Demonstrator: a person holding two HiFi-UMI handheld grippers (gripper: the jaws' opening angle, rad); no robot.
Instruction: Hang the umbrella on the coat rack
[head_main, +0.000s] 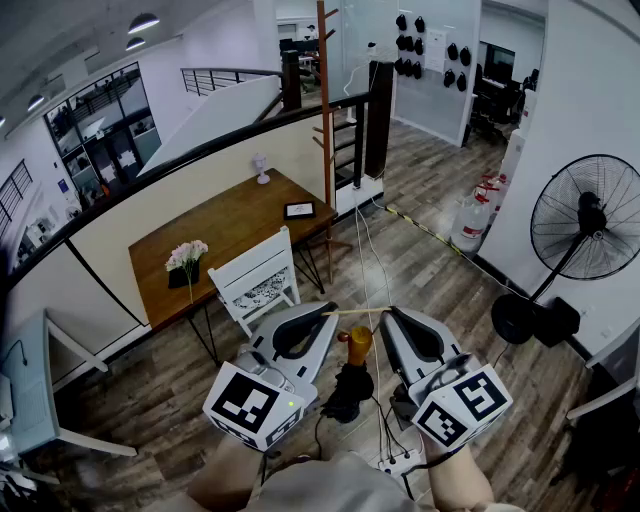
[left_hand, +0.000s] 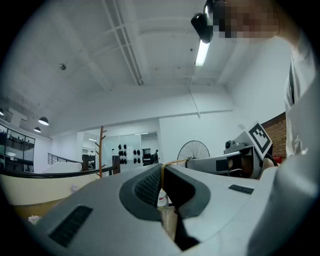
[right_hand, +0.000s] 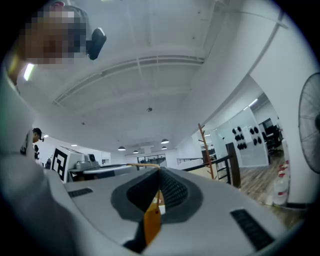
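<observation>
The umbrella hangs between my two grippers in the head view: an orange handle (head_main: 359, 344) on top, the folded black canopy (head_main: 350, 390) below. Its thin tan loop cord (head_main: 352, 312) runs level between the two tips. My left gripper (head_main: 328, 312) is shut on one end of the cord (left_hand: 172, 163), my right gripper (head_main: 385, 315) on the other. In the right gripper view the orange handle (right_hand: 152, 222) dangles under the closed right gripper (right_hand: 160, 175). The wooden coat rack (head_main: 324, 110) stands well ahead beside the railing, also seen as a distant coat rack (left_hand: 101, 150) and coat rack (right_hand: 205, 150).
A wooden table (head_main: 230, 225) with pink flowers (head_main: 185, 258) and a white chair (head_main: 258, 275) stands between me and the rack. A standing fan (head_main: 585, 220) and water bottles (head_main: 470, 220) are at the right. A power strip (head_main: 400, 465) lies on the floor by my feet.
</observation>
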